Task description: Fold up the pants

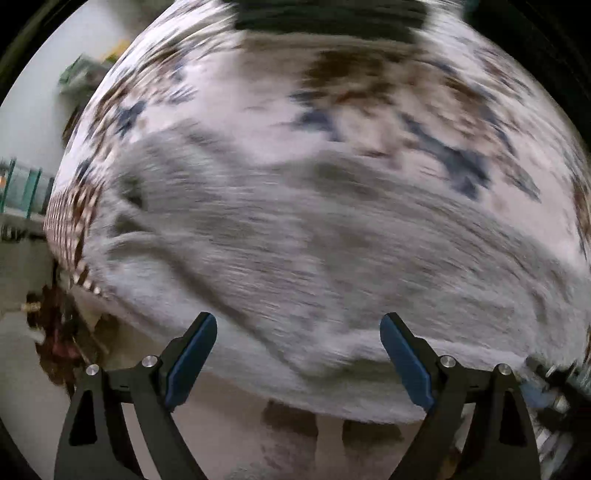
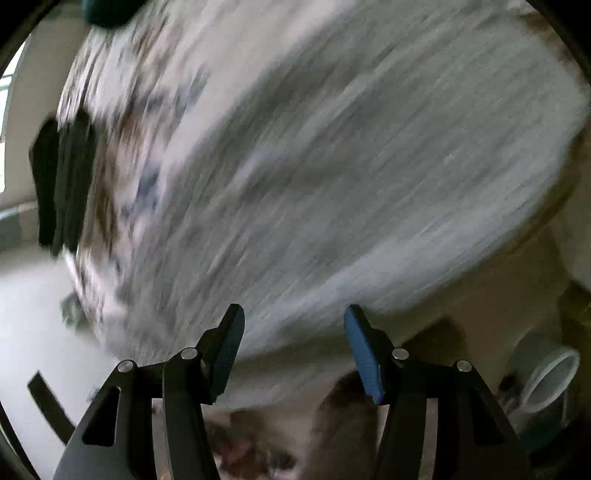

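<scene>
Both views are motion-blurred. Grey pants lie spread on a bed with a white cover patterned in brown and blue. My left gripper is open and empty, held above the near edge of the pants. In the right wrist view the grey pants fill most of the frame. My right gripper is open and empty, just above the pants' near edge. Nothing lies between the fingers of either gripper.
A dark folded garment lies at the far side of the bed; it also shows in the right wrist view. Beige floor runs below the bed edge. A white round container stands on the floor at right.
</scene>
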Tool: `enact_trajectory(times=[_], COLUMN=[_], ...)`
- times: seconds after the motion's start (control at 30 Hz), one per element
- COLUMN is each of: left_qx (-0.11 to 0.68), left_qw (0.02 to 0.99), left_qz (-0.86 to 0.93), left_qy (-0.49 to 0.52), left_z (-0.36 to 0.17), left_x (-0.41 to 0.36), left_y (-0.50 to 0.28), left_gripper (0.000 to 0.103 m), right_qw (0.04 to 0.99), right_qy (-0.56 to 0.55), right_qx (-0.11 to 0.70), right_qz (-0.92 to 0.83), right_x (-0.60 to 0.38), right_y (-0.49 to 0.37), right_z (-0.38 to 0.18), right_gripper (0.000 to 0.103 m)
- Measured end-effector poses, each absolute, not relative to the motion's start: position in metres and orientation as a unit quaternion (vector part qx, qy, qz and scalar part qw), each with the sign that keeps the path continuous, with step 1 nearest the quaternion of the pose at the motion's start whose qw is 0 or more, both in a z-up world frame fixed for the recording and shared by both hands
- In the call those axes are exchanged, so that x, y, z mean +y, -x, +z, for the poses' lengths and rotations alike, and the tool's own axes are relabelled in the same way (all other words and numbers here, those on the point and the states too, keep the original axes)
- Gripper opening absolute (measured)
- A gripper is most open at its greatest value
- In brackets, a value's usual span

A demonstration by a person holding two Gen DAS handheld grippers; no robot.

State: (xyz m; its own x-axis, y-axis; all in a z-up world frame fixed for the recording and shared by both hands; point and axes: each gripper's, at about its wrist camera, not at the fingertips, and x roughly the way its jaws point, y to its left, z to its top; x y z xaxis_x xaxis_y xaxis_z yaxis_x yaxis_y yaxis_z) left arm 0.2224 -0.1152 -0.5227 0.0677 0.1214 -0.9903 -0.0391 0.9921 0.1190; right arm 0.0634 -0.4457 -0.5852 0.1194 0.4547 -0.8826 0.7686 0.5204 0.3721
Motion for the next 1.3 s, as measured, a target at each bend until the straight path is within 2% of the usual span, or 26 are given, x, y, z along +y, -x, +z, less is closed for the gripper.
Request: enact_trajectory(times=[0.13,0.27,0.53,0.6,0.63,0.67,0.73,0.93,1.1,1.2,1.3], left_qx=[0.687,0.691,0.714,0.722,0.723,0.717,0.689,0.642,0.689,0.684,0.658], left_qw=[0.722,0.718,0.695,0.688,0.688,0.695,0.722,0.753,0.685,0.663,0.663], left_qz=[0.087,0.083,0.048,0.046,0.038,0.022,-0.006,0.025,0.101,0.115,0.110], left_qy=[0.016,0.033,0.070,0.052,0.046,0.048,0.062,0.143,0.213,0.282,0.340], left_z=[-0.531,-0.542,-0.593,-0.611,-0.620,-0.621,-0.604,-0.543,-0.583,-0.591,-0.580], left_x=[-0.044,-0.010,-0.013,-0.017,-0.017,-0.015,-0.006,0.065,0.115,0.131,0.137], left_y=[-0.260,-0.301,-0.370,-0.375,-0.374,-0.372,-0.362,-0.284,-0.213,-0.180,-0.169], left_gripper=[0.090,0.090,0.090,0.066,0.035,0.020,0.012,0.011,0.015,0.017,0.030], right_qw=[0.518,0.477,0.497,0.508,0.512,0.517,0.520,0.511,0.513,0.510,0.518], right_qy=[-0.506,-0.563,-0.549,-0.545,-0.543,-0.543,-0.551,-0.563,-0.523,-0.515,-0.517], right_qx=[0.680,0.659,0.639,0.629,0.625,0.619,0.612,0.617,0.653,0.663,0.662], right_qz=[-0.114,-0.146,-0.208,-0.223,-0.230,-0.235,-0.227,-0.203,-0.194,-0.187,-0.162], right_x=[-0.371,-0.325,-0.303,-0.299,-0.299,-0.297,-0.298,-0.294,-0.286,-0.279,-0.272], right_y=[-0.071,-0.074,-0.104,-0.110,-0.115,-0.115,-0.115,-0.115,-0.102,-0.098,-0.100], right_z=[-0.617,-0.638,-0.634,-0.625,-0.622,-0.616,-0.614,-0.620,-0.621,-0.619,-0.618], right_gripper=[0.059,0.059,0.059,0.059,0.059,0.059,0.059,0.059,0.059,0.059,0.059])
